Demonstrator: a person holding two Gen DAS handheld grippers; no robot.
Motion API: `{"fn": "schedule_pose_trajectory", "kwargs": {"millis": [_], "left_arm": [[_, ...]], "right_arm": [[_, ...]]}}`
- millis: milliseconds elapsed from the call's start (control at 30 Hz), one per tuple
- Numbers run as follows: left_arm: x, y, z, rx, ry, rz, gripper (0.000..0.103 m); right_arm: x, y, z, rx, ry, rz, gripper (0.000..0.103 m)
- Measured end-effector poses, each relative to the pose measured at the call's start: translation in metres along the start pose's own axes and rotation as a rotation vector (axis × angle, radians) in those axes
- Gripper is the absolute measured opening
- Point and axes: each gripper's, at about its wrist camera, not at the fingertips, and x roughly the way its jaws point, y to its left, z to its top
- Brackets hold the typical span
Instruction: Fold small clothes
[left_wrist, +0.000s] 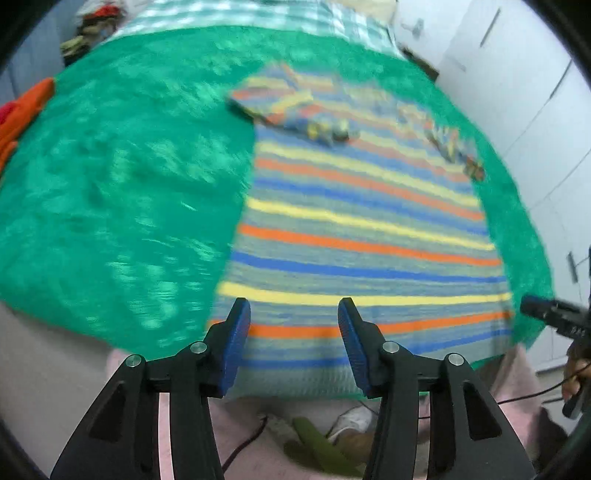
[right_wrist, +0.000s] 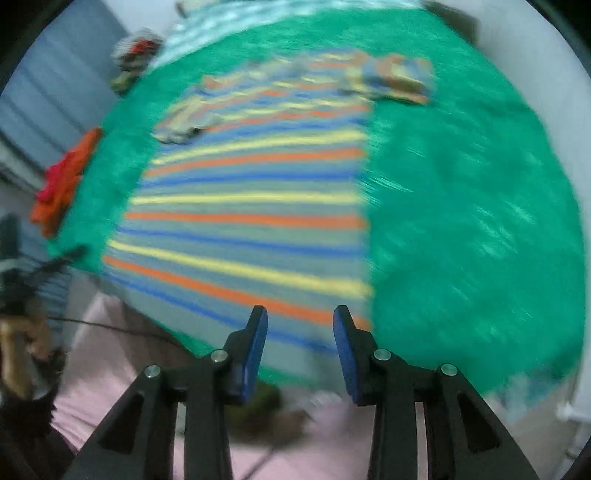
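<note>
The striped shirt (left_wrist: 362, 229) lay flat on the green blanket (left_wrist: 122, 192), both sleeves folded inward. The left gripper (left_wrist: 294, 325) and right gripper (right_wrist: 300, 332) stood part-open and empty above its hem. Folding of the body appeared outstanding.

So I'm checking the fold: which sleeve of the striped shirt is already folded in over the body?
The sleeve on the right in the left wrist view lies folded over the striped shirt; the other sleeve sticks out onto the green blanket.
</note>
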Motion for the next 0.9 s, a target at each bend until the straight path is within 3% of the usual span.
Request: {"fn": "schedule_pose_trajectory", "kwargs": {"millis": [100,133,200,267,367,400,500,633,733,900], "left_arm": [[0.040,0.008,-0.012,-0.012,0.176,0.115,0.052],[0.035,0.010,-0.015,-0.017,0.186,0.123,0.052],[0.018,0.011,-0.021,0.003,0.208,0.170,0.057],[-0.006,0.011,-0.024,0.040,0.178,0.235,0.061],[-0.055,0.008,-0.014,0.045,0.049,0.221,0.076],[-0.063,0.005,-0.010,0.041,0.016,0.213,0.081],[-0.095,0.004,0.001,0.020,-0.119,0.196,0.090],[-0.097,-0.002,0.009,-0.003,-0.163,0.193,0.090],[-0.084,-0.001,0.008,-0.014,-0.136,0.189,0.090],[-0.086,0.006,-0.006,-0.040,-0.078,0.231,0.090]], "right_arm": [[0.052,0.004,0.003,0.024,0.068,0.005,0.037],[0.070,-0.003,-0.005,0.047,0.138,-0.032,0.032],[0.067,-0.017,-0.021,0.101,0.160,-0.028,0.031],[0.050,-0.023,-0.033,0.117,0.194,-0.062,0.031],[0.021,-0.023,-0.033,0.081,0.185,-0.129,0.039],[0.010,-0.021,-0.025,0.070,0.167,-0.141,0.046],[-0.029,-0.011,0.023,-0.005,0.087,-0.155,0.055],[-0.040,0.001,0.103,-0.073,0.041,-0.117,0.069],[-0.007,-0.004,0.165,-0.064,0.014,-0.174,0.069],[0.086,-0.012,0.245,-0.175,-0.062,-0.303,0.069]]}}
